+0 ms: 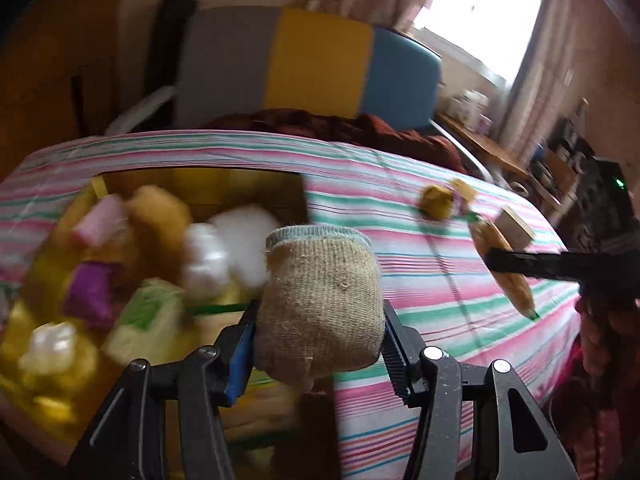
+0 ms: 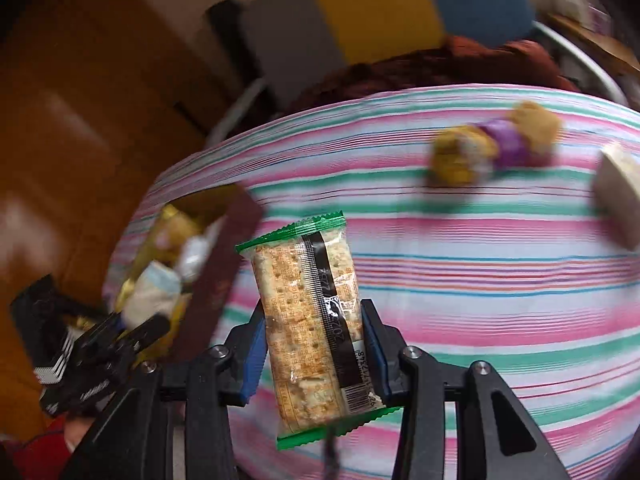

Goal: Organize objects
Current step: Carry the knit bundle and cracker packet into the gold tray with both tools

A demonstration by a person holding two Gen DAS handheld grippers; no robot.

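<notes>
In the left wrist view my left gripper is shut on a rolled beige knitted sock, which hangs just right of an open cardboard box filled with several soft toys and packets. My right gripper is shut on a clear, green-edged cracker packet above the striped cloth. The left wrist view shows that packet at the far right, clamped by the right gripper. In the right wrist view the left gripper and its sock are beside the box.
A pink, green and white striped cloth covers the table. On it lie a yellow and purple plush toy, a small yellow item and a pale little box. A grey, yellow and blue chair back stands behind.
</notes>
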